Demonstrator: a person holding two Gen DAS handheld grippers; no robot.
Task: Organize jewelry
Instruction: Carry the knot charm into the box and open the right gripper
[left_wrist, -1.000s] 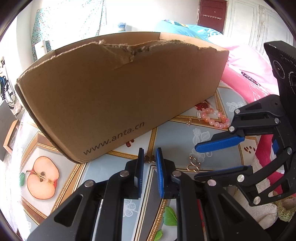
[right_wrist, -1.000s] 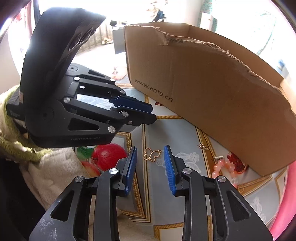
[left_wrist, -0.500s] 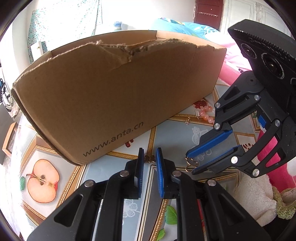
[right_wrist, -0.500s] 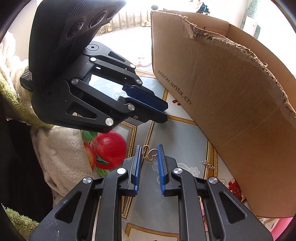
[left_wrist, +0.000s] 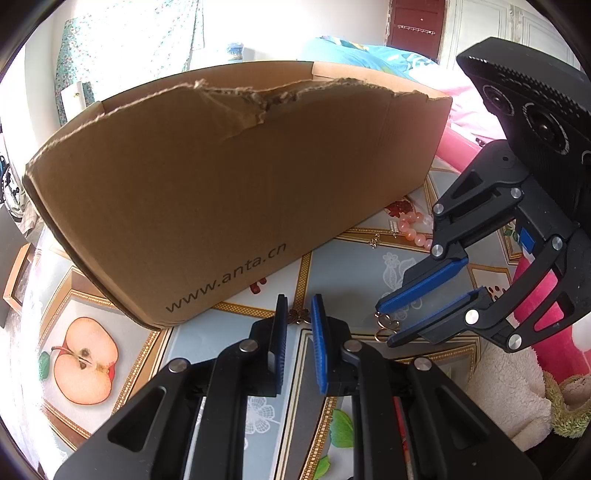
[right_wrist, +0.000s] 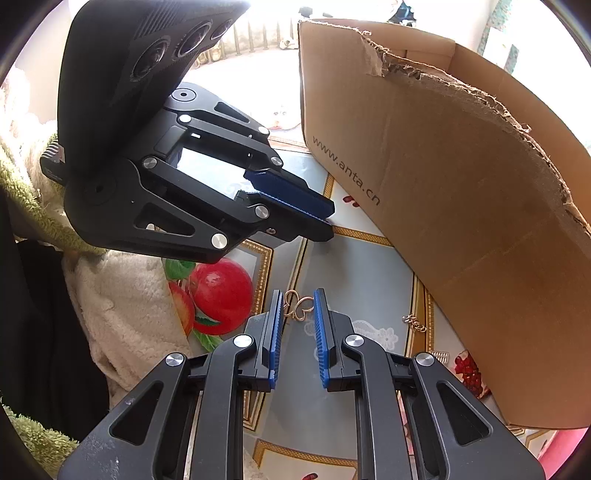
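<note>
**Both grippers pinch small gold pieces beside the torn box**

Left wrist view: your left gripper has its jaws nearly together on a small bronze flower charm, right at the fingertips, just in front of the cardboard box. The box's near wall stands close ahead and its torn top edge hides the inside. To your right, the right gripper comes in steeply, fingertips on a gold looped earring on the patterned tablecloth. Bare cloth lies between the two grippers and the box. A pink bead bracelet lies by the box's far corner, partly cut off by the right gripper.

Right wrist view: your right gripper has closed to a narrow gap, its pads against the gold looped earring on both sides. The left gripper crosses above left; its jaws look nearly closed, and what it holds is hidden. The cardboard box fills the right side. A small gold piece lies on the cloth near its base, too small to make out.
</note>
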